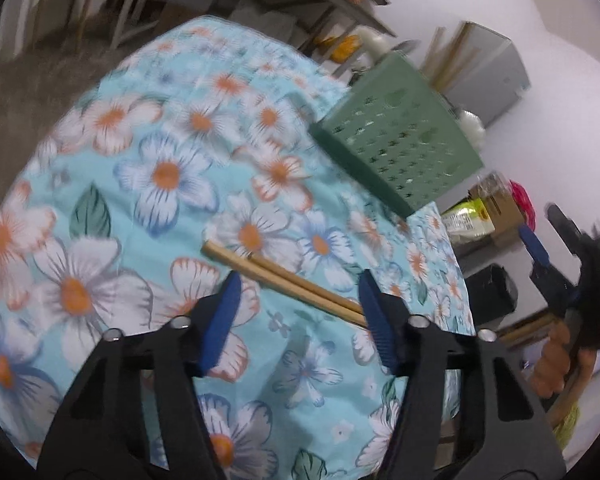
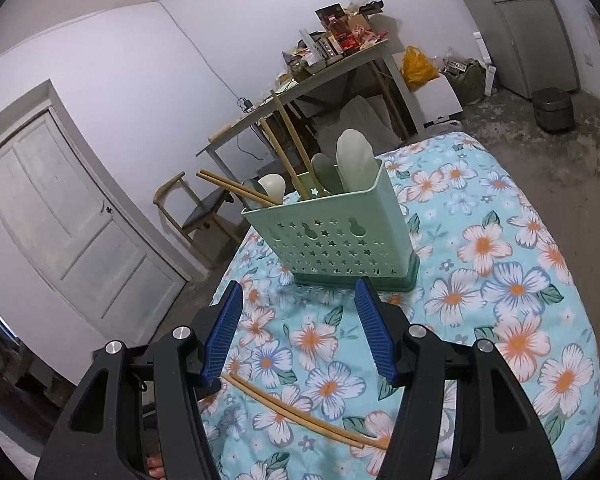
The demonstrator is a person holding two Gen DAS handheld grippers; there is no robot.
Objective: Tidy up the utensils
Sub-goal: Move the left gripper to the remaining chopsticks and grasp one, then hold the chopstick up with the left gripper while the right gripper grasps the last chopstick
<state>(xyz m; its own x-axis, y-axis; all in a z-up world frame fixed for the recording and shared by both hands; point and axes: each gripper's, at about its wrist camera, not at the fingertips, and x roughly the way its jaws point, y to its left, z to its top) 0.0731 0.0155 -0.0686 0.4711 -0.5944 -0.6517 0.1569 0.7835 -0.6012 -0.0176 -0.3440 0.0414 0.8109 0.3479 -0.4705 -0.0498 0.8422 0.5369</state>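
Note:
A pair of wooden chopsticks (image 1: 284, 280) lies flat on the floral tablecloth, just beyond my open, empty left gripper (image 1: 300, 312); its far end passes behind the right finger. The same chopsticks show in the right wrist view (image 2: 300, 416), below my open, empty right gripper (image 2: 298, 332). The green perforated utensil holder (image 2: 336, 232) stands upright ahead of the right gripper, holding spoons (image 2: 354, 160) and several chopsticks (image 2: 288, 136). It also shows in the left wrist view (image 1: 400, 136) at the far right of the table. The right gripper appears in the left wrist view (image 1: 540, 248) at the right edge.
The table with the blue floral cloth (image 2: 500, 280) drops off at its left edge to the floor. A wooden chair (image 2: 196, 212) and a white door (image 2: 60, 208) stand beyond. A cluttered side table (image 2: 332, 64) and a small bin (image 2: 552, 108) are at the back.

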